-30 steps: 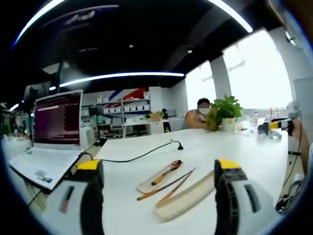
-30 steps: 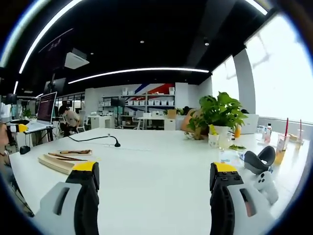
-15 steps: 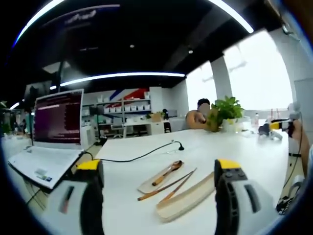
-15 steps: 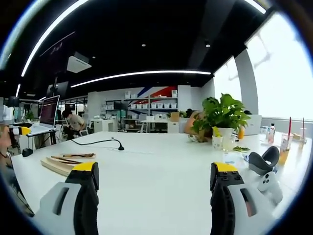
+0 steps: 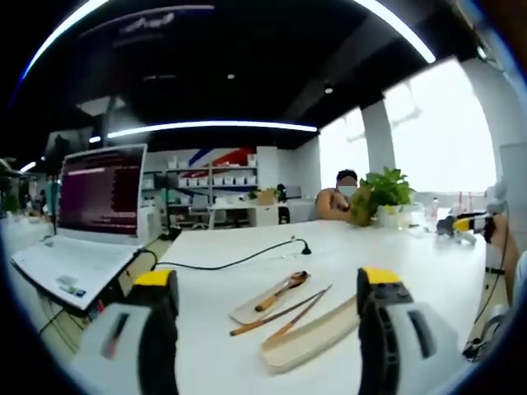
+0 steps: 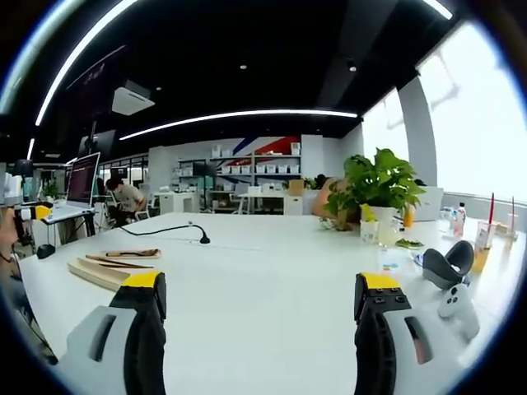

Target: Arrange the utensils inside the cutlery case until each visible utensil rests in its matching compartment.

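Observation:
A long wooden cutlery case [image 5: 317,336] lies open on the white table, just ahead of my left gripper [image 5: 267,277]. Beside it is a flat wooden piece [image 5: 247,313] with a wooden spoon [image 5: 282,290] on top. A pair of chopsticks [image 5: 280,311] lies between the two. The left gripper is open, with nothing between its jaws. In the right gripper view the case [image 6: 95,271], the spoon [image 6: 132,253] and the chopsticks [image 6: 111,261] sit far off to the left. My right gripper [image 6: 262,281] is open and empty over bare table.
An open laptop [image 5: 90,222] stands left of the utensils, and a black cable [image 5: 247,259] runs behind them. At the far side are a potted plant [image 6: 379,185] and a seated person [image 5: 338,197]. Black and white controllers [image 6: 449,267] and bottles [image 6: 492,230] lie to the right.
Both views have shifted slightly with the hands. The case, spoon and chopsticks lie where they were. Both grippers stay open.

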{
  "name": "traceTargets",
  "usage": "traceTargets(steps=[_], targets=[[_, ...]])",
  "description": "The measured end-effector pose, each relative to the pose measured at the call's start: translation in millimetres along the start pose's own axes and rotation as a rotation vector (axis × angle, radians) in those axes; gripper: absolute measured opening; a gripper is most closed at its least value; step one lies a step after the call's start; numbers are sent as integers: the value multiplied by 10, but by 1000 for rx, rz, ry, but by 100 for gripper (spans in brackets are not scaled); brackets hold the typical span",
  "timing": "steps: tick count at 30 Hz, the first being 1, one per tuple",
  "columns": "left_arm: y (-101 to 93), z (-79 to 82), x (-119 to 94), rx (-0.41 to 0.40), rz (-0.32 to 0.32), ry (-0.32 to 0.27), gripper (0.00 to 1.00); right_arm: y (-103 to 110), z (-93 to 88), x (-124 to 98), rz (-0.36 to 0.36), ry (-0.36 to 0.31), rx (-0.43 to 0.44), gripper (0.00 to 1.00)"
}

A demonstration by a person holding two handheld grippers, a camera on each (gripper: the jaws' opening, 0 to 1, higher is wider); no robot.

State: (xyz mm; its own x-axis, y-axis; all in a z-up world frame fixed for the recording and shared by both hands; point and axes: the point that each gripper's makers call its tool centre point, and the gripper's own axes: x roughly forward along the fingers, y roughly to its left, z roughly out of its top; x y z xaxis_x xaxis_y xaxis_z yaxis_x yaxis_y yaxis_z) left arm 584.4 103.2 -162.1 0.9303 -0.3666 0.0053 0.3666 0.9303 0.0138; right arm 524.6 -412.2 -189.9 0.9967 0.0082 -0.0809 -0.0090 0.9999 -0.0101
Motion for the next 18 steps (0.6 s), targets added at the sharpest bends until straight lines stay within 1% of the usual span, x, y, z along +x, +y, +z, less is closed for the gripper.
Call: traceTargets(steps=[4, 5, 7, 10, 12, 15, 18], targets=[[-16, -15, -1, 6, 3, 5, 98, -26, 13, -25, -4, -2, -5, 99], [-37, 29, -4, 10, -6, -17, 100, -51, 14, -35, -12, -6, -5, 99], [-67, 110, -15, 3, -23, -51, 100, -97, 10, -44, -21, -13, -12, 99], [-72, 170, -21, 0, -25, -71, 100, -130, 8, -32, -20, -2, -7, 99], [-64, 177, -14, 5, -17, -71, 100, -92, 44, -28, -5, 0, -15, 97], [-56, 204, -2, 14, -11, -47, 100, 25, 158, 2, 41, -3, -28, 97], [-41, 301, -20, 49, -2, -48, 100, 66, 255, 34, 46, -13, -56, 97]])
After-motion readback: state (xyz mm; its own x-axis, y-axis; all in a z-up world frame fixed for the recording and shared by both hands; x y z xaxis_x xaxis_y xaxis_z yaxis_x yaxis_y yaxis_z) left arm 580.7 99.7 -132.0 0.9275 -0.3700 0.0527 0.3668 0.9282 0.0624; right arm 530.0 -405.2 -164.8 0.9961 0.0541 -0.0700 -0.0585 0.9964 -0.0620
